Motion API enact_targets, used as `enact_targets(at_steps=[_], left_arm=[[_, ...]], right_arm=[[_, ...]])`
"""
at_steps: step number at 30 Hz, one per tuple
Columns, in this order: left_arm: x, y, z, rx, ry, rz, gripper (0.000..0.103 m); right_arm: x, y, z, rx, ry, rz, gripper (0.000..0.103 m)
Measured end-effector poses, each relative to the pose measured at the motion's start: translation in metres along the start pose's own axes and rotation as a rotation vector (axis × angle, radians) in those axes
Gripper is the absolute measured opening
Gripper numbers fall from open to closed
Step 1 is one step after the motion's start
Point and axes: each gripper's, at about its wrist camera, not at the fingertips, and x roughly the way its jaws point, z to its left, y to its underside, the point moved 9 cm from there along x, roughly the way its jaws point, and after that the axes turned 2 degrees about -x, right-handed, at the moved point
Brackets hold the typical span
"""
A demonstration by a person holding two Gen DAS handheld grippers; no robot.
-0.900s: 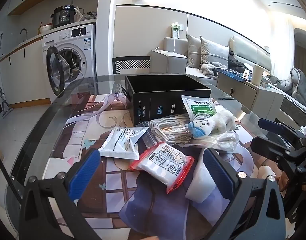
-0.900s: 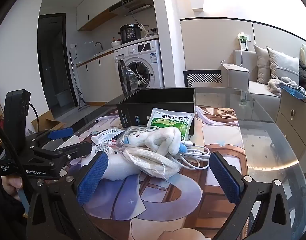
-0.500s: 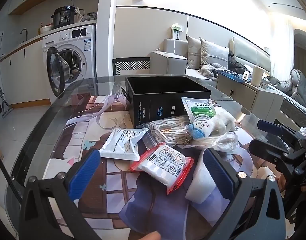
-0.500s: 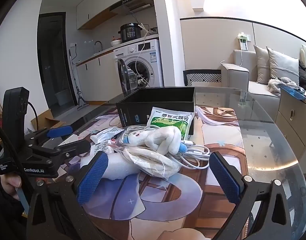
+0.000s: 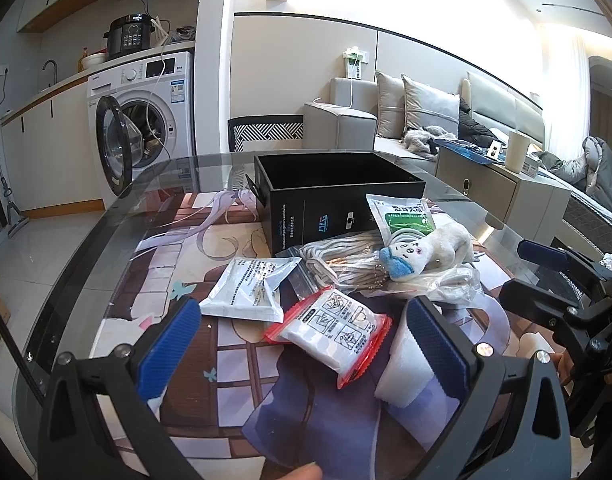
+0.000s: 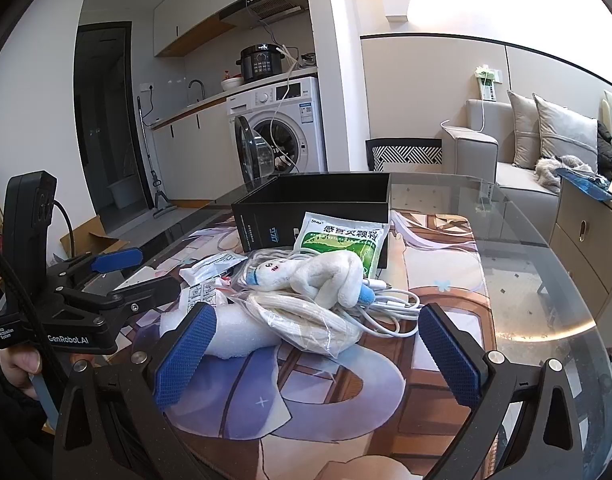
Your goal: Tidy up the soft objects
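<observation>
A pile of soft things lies on the glass table before an open black box [image 5: 338, 200] [image 6: 318, 208]. On top is a white plush toy [image 5: 426, 250] [image 6: 318, 276], over bagged white cords [image 5: 346, 268] [image 6: 306, 320] and a green sachet [image 5: 402, 216] [image 6: 342, 240]. A red-edged packet [image 5: 330, 332], a white pouch [image 5: 249, 288] and a white foam piece [image 5: 402, 364] [image 6: 233, 332] lie nearer. My left gripper [image 5: 301, 352] is open around the red-edged packet, above the table. My right gripper [image 6: 318, 356] is open just short of the pile.
The table [image 6: 546, 300] has a printed mat under glass and a rounded edge. A washing machine [image 5: 141, 120] with an open door stands behind on the left. A sofa [image 5: 426, 120] and a cabinet [image 5: 506, 192] stand on the right.
Both grippers stay open and nearly still. The left view has shifted very slightly; the objects have not moved.
</observation>
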Motion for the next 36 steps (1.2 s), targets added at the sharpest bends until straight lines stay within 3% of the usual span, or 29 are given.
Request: enact_targets(at_steps=[36], left_arm=[[-0.0014, 0.0004, 0.0051, 0.0, -0.007, -0.005, 0.103]], right_arm=[[-0.0001, 0.0016, 0.0027, -0.006, 0.002, 0.005, 0.103]])
